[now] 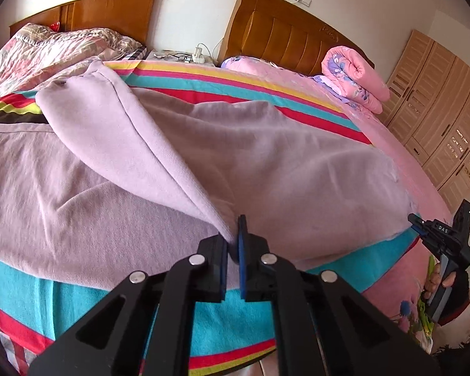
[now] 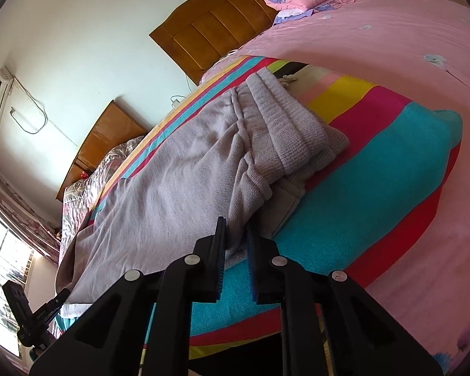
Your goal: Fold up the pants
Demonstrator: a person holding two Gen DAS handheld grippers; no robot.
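Note:
Lilac knit pants (image 1: 266, 156) lie spread on a striped blanket (image 1: 78, 307) on the bed. My left gripper (image 1: 233, 244) is shut on a pinched fold of the pants near their front edge, and a leg panel (image 1: 116, 131) rises from it toward the far left. My right gripper (image 2: 236, 238) is closed on the pants' near edge (image 2: 235, 235), just below the ribbed waistband (image 2: 285, 125). In the left wrist view the right gripper (image 1: 418, 222) shows at the pants' right edge. In the right wrist view the left gripper (image 2: 59, 297) shows at the far lower left.
The blanket (image 2: 376, 188) lies on a pink sheet (image 2: 391, 47). A rolled pink quilt (image 1: 357, 75) sits by the wooden headboard (image 1: 285, 34). A second bed with a floral quilt (image 1: 47, 50) is at the left. Wardrobes (image 1: 438, 109) stand at the right. A nightstand (image 1: 185, 56) holds chargers.

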